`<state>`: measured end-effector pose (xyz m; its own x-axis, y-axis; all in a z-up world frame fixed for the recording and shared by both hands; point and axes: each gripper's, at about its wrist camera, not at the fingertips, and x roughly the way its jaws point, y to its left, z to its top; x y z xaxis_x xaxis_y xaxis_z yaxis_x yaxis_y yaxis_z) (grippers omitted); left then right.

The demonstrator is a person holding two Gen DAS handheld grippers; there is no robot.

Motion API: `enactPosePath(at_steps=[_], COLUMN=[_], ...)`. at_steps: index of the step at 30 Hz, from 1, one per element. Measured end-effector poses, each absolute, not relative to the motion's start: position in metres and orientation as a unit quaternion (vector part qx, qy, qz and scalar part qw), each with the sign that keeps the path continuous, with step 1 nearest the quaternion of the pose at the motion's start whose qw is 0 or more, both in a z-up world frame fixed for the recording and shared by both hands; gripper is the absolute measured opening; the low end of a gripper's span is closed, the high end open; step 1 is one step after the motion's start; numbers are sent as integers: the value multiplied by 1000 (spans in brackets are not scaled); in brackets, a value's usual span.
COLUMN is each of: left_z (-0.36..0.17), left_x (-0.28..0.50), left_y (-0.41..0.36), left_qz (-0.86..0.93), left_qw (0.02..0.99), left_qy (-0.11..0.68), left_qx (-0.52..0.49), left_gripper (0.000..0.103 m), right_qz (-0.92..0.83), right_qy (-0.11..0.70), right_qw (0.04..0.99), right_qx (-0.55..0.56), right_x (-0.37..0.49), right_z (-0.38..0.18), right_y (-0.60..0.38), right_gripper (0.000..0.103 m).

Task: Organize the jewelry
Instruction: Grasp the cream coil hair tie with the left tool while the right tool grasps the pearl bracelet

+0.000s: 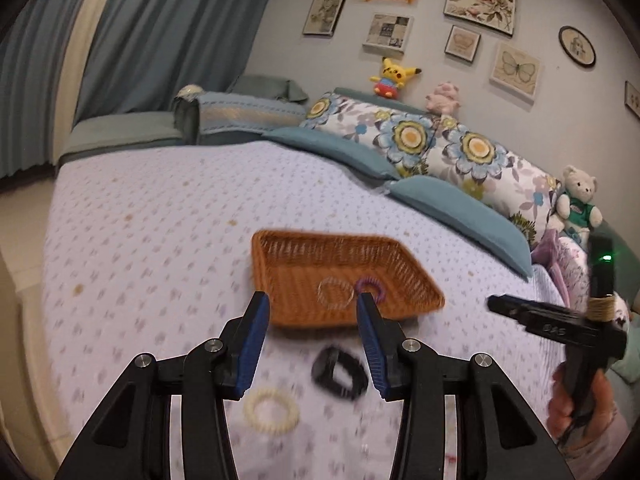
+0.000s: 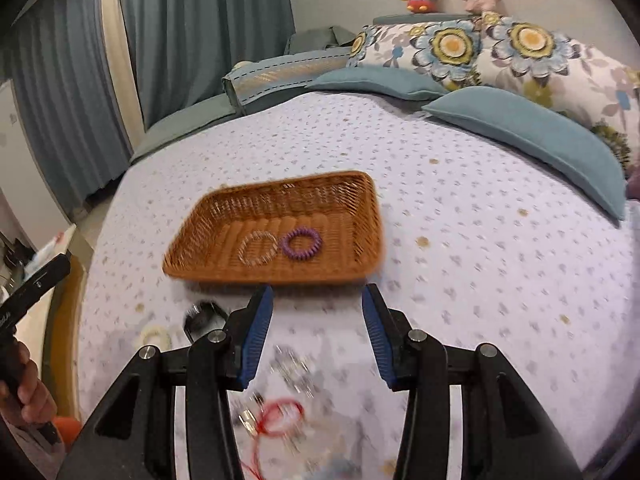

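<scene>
Bed (image 2: 460, 248): carried everything, with its dotted lilac cover lying flat under the work.
Basket (image 2: 224, 216): a shallow woven tray on the bed, just beyond both pairs of fingers, its long axis running across the view.
Already sorted: a clear coil ring (image 2: 258, 248) and a purple coil ring (image 2: 301, 243) lay side by side on the basket floor.
Still loose: a black band (image 1: 340, 372) and a cream coil ring (image 1: 271, 411) lay on the cover on the near side of the basket; a red cord (image 2: 280, 420) with blurred silvery pieces lay further right.
Left gripper (image 1: 312, 344): fingers released, nothing between them; the black band sat just below and between the tips, so this hand looked the nearer to it.
Right gripper (image 2: 318, 332): fingers released and empty, above the red cord, which lay nearer this hand.
</scene>
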<state>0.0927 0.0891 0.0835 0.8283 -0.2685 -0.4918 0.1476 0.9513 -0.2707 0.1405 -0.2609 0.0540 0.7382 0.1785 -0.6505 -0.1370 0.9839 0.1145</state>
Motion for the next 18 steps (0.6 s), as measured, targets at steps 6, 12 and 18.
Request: enactPosePath(at_steps=[6,12,18], left_z=[40,9,-11], left_x=[75,87,98], left_y=[100,110,103], left_qz=[-67,-34,-10], left_qw=[938,927,919], left_qy=[317,349,374], left_qx=[-122,-135,-123], left_gripper=[46,46,46], right_qz=[80,89,93], right_qy=[362,391,419], right_qw=[929,916,903], right_qx=[0,-12,2], right_x=[89,74,83], right_z=[24,-14,-42], right_y=[-273,-284,-289], right_gripper=[49,49,49])
